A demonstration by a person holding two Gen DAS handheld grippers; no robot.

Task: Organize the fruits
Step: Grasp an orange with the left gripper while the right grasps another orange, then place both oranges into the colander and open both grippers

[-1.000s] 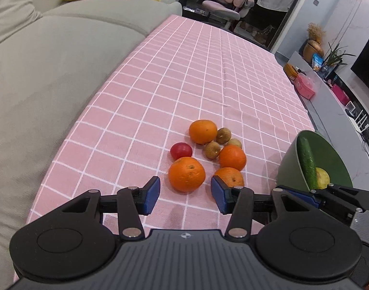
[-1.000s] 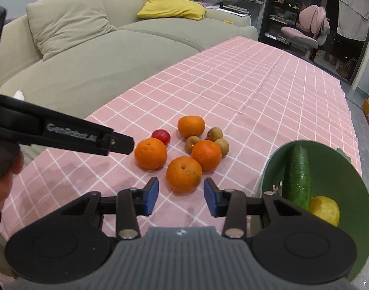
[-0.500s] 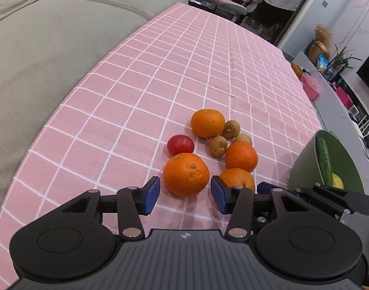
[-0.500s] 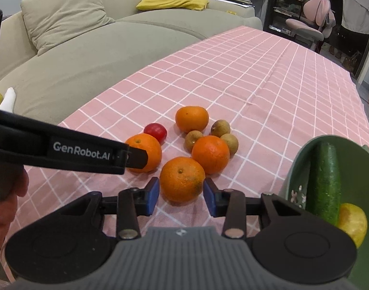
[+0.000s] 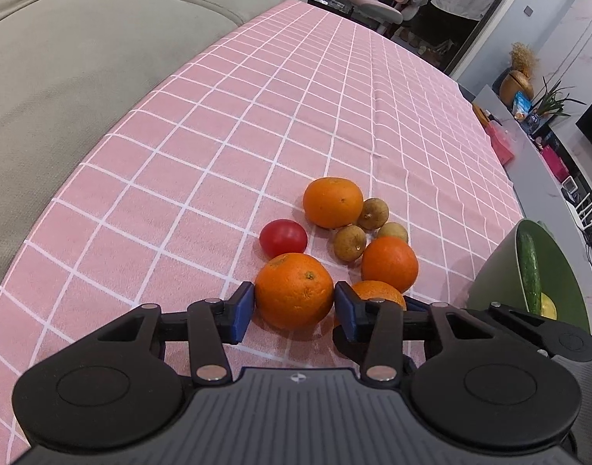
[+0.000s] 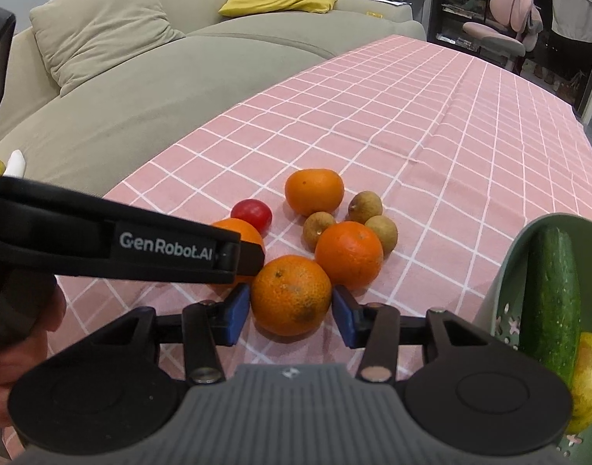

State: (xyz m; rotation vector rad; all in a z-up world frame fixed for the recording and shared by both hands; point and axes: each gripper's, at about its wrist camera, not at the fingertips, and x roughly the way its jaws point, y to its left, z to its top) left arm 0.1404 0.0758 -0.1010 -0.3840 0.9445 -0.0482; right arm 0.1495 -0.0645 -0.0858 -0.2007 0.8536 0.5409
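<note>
Sofa (image 6: 148, 89) left of fruit cluster, along edge of pink checked surface (image 5: 257, 116). Left gripper (image 5: 294, 312) low at near-left of cluster; jaws apart, blue pads flanking near-left orange (image 5: 294, 290), contact not discernible. Red tomato (image 5: 283, 237) just behind that orange. Far orange (image 5: 333, 202) at back of cluster; three small brown fruits (image 5: 349, 242) packed between far orange and right orange (image 5: 389, 264). Right gripper (image 6: 292, 312) at near side of cluster; jaws apart either side of front orange (image 6: 291, 294), small gaps visible. Green bowl (image 6: 528, 240) right of cluster, near it, holding cucumber (image 6: 551, 298) and yellow-green fruit (image 6: 588, 379).
</note>
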